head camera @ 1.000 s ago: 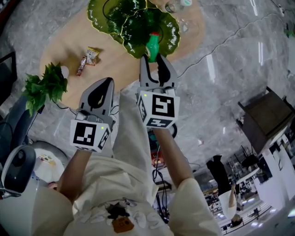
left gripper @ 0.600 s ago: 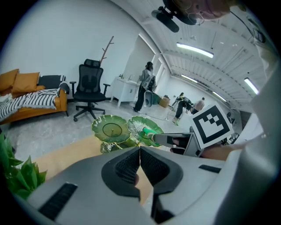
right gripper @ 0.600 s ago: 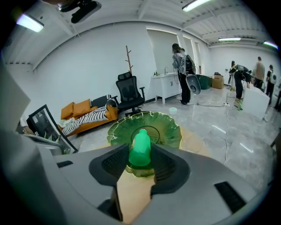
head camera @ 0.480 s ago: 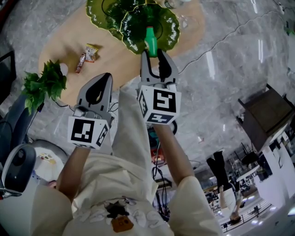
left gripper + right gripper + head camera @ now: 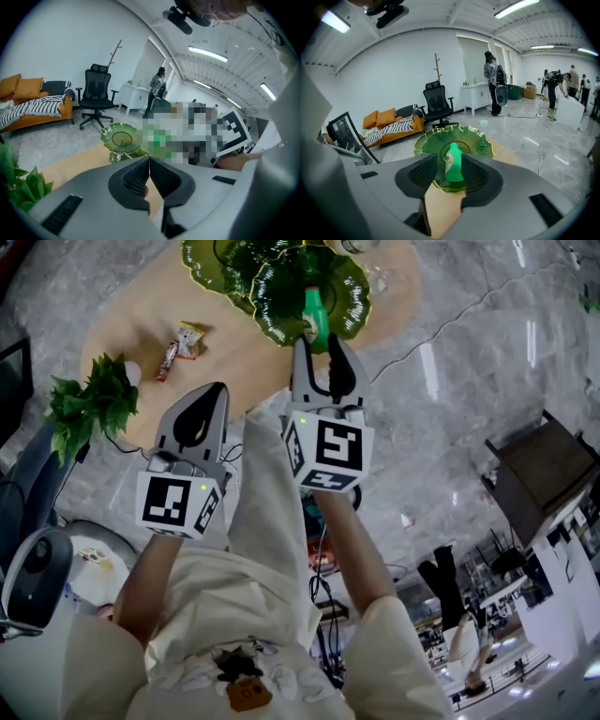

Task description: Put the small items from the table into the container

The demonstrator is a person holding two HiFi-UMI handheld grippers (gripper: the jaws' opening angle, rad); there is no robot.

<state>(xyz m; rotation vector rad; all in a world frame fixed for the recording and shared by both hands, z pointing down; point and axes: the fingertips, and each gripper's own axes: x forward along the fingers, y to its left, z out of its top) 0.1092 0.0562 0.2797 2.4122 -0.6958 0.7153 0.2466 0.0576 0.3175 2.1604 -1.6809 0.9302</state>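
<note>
My right gripper (image 5: 317, 336) is shut on a small green bottle (image 5: 313, 307), holding it upright over the near part of the green leaf-shaped glass dish (image 5: 347, 292). In the right gripper view the bottle (image 5: 453, 162) stands between the ribbed pads with the dish (image 5: 476, 143) behind it. My left gripper (image 5: 199, 418) hangs shut and empty at the wooden table's (image 5: 131, 324) near edge; its jaws (image 5: 149, 161) meet tip to tip. Two small wrapped snacks (image 5: 167, 360) (image 5: 191, 337) lie on the table to the left of the dish.
A second green dish (image 5: 220, 259) overlaps the first at the back. A leafy plant (image 5: 94, 399) stands at the table's left end. Clear glassware (image 5: 361, 249) sits behind the dishes. A cable crosses the marble floor, and a dark stand (image 5: 539, 474) is at the right.
The right gripper has edged the green bottle a little farther over the dish. The left gripper has stayed put.
</note>
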